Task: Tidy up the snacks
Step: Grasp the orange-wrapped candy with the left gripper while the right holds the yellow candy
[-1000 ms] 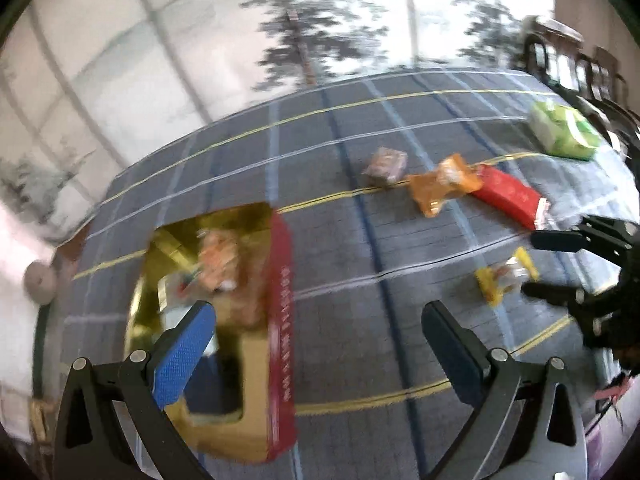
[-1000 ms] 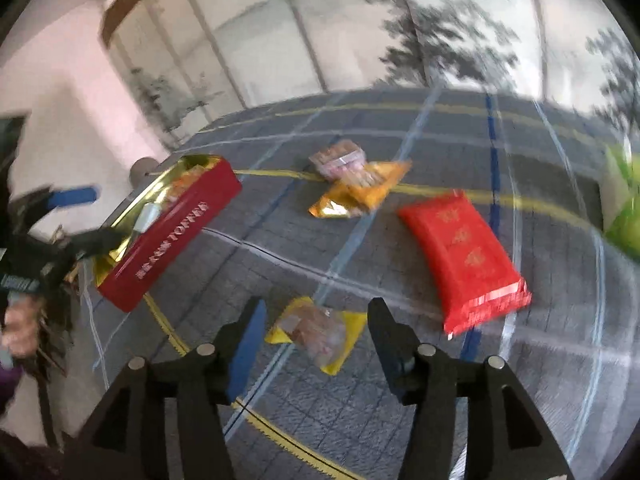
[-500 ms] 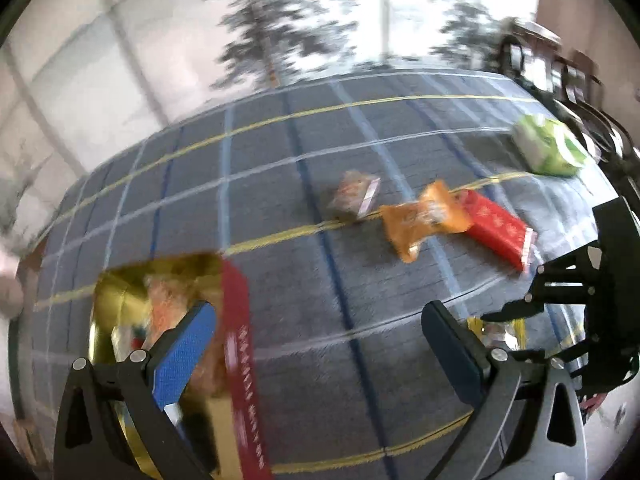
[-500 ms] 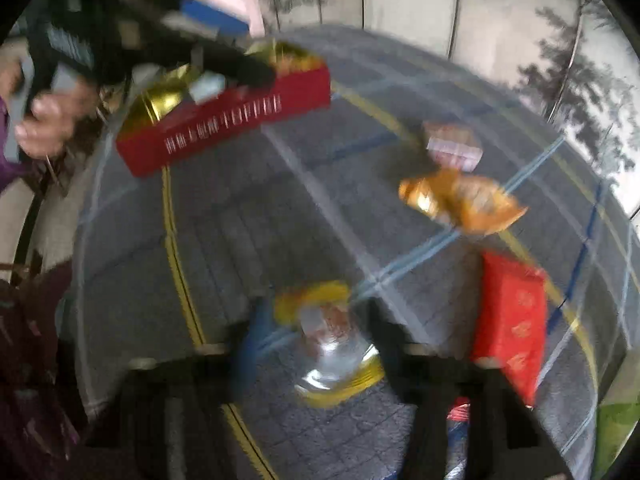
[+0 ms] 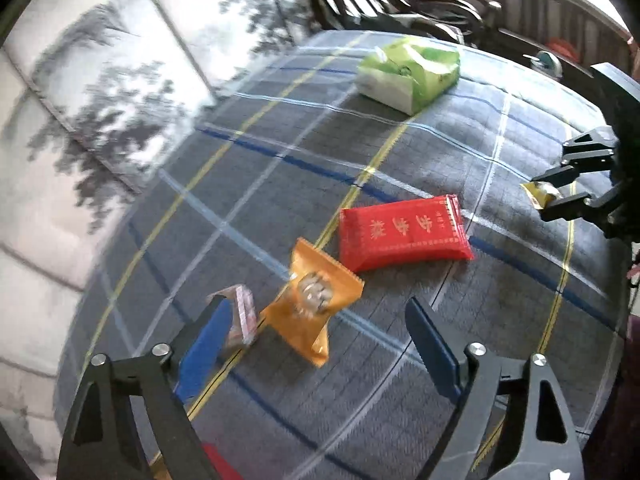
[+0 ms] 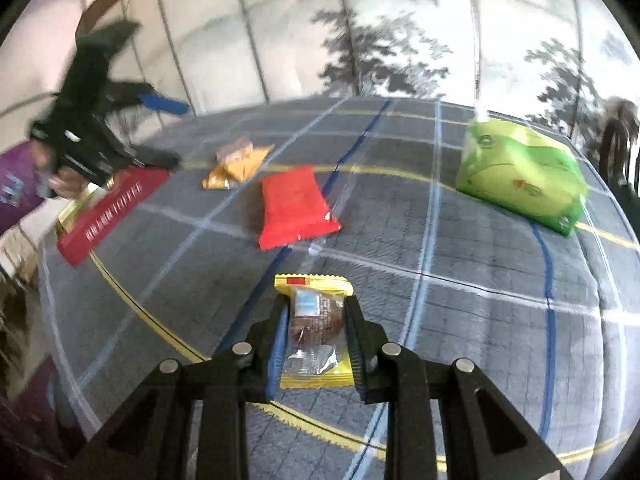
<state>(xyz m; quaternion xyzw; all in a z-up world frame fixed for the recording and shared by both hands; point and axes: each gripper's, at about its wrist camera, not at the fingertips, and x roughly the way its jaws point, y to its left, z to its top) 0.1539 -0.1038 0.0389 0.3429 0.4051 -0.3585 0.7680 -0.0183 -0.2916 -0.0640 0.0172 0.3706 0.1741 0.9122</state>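
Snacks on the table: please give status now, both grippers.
Right gripper shut on yellow snack. Left gripper closing, nothing gripped, over orange snack. Nothing in the way.

The right gripper (image 6: 316,316) is pointing forward and downward, its two black fingers (image 6: 276,320) clamping from either side on a yellow snack packet (image 6: 314,320) and holding it off the cloth. The left gripper (image 5: 316,340) is angling steeply down with its blue-padded fingers (image 5: 204,344) spread wide and its jaws closing, nothing gripped between the pads. In the right wrist view the left gripper (image 6: 156,128) is showing as a blurred black frame at the far left, a hand (image 6: 60,176) in a purple sleeve (image 6: 16,188) gripping its handle.
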